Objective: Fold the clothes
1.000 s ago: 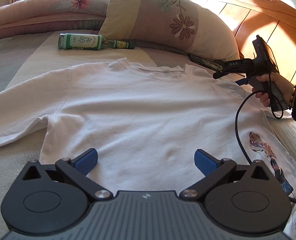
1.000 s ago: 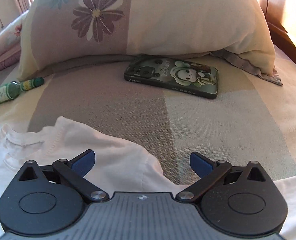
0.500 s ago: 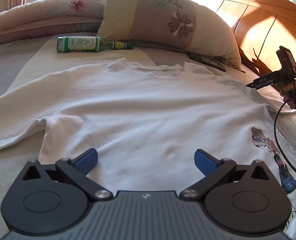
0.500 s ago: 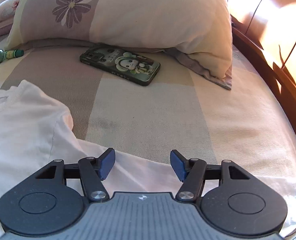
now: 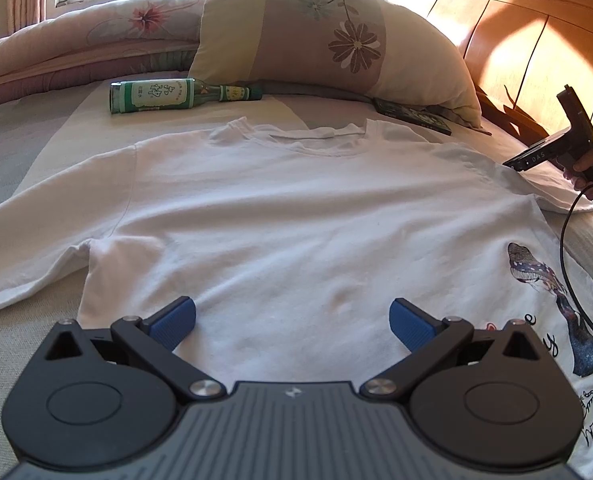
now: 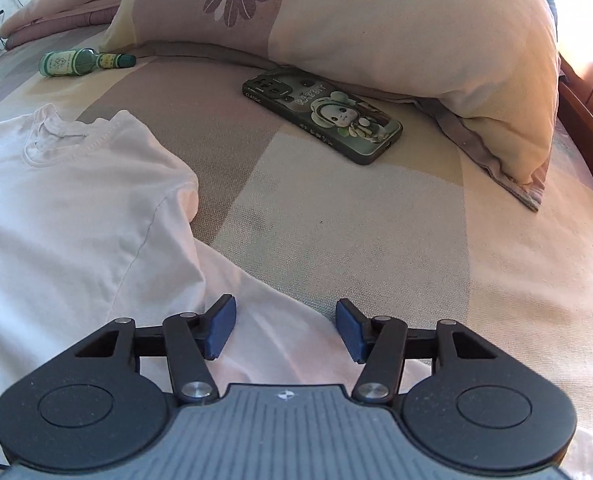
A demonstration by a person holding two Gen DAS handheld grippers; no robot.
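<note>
Now the white shirt (image 5: pixel 280 216) lies spread flat on the bed (image 6: pixel 376 216), collar toward the pillow (image 5: pixel 336 40), both sleeves out to the sides. Its hem end sits under the left claw (image 5: pixel 292 322), whose blue pads stand wide apart above the cloth and grip nothing. The right claw (image 6: pixel 284 328) is over the sleeve on the shirt's right side: the sleeve's white cloth runs between its two pads, and the jaws are closing, though a clear gap remains on each side and the pads do not press the cloth. In the left view the right claw's black body and the hand (image 5: pixel 588 168) holding it show at the frame's right edge, just by that sleeve, with a cable hanging down.

Beyond the collar a green bottle (image 5: pixel 176 96) lies on its side on the bed, and a phone (image 6: pixel 322 114) in a cartoon case lies flat near the pillow's lower edge. A wooden headboard (image 5: pixel 516 32) stands behind the pillow.

Compared with a second ago, the right claw has shifted from the shoulder, near the collar, out along the sleeve, and its pads have narrowed from fully spread. The left claw has kept its place and its wide spread. The shirt lies as it did.
</note>
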